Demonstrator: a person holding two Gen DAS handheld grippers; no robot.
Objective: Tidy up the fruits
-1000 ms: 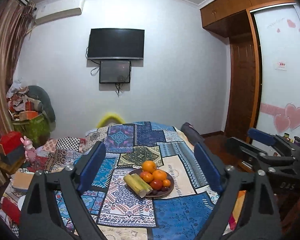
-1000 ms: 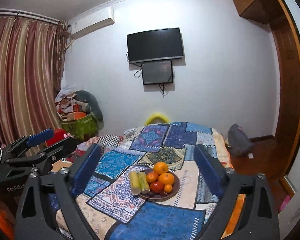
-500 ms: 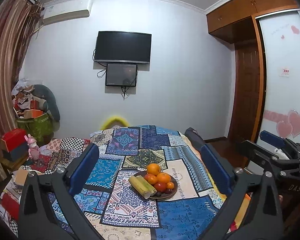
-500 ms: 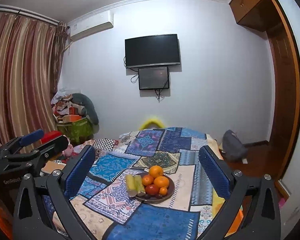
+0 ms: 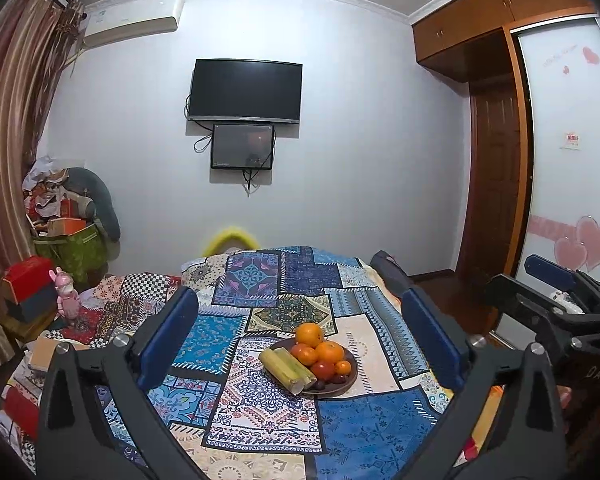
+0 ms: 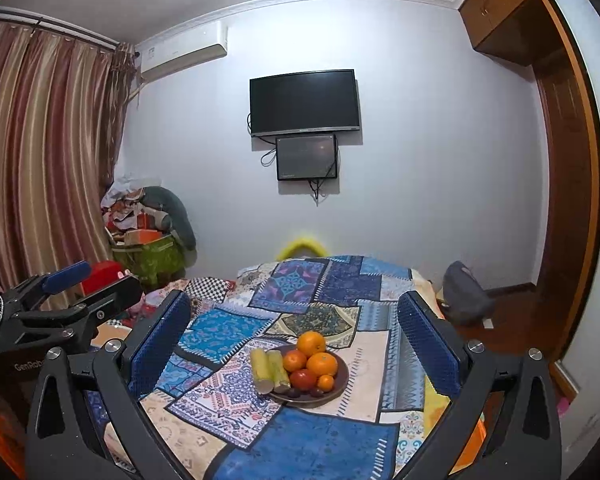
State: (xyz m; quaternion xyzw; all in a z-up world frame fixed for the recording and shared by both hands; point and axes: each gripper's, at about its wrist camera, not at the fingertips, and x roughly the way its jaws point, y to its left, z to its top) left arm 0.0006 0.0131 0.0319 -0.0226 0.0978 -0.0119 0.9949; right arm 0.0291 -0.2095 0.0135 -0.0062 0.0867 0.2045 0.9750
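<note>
A dark round plate (image 5: 350, 376) (image 6: 342, 380) sits on a table covered by a patchwork cloth (image 5: 360, 428) (image 6: 320, 440). On it lie several oranges (image 5: 309, 335) (image 6: 311, 343), a red fruit (image 5: 323, 369) (image 6: 302, 379), two yellow-green stalk pieces (image 5: 286, 366) (image 6: 269, 370) and a few small dark fruits. My left gripper (image 5: 300, 336) is open and empty, held above and before the plate. My right gripper (image 6: 294, 340) is open and empty, also short of the plate. Each gripper shows at the edge of the other's view, the right in the left view (image 5: 556, 292) and the left in the right view (image 6: 72, 300).
A TV (image 5: 246, 91) and a smaller screen hang on the far wall. A pile of boxes and bags (image 5: 66, 232) stands at the left by the curtain. A dark bag (image 6: 466, 296) sits at the table's right. A wardrobe (image 5: 568, 160) lines the right.
Both views have tilted up slightly and pulled back a little; the plate sits a bit lower and farther in view. Both grippers stay open and empty.
</note>
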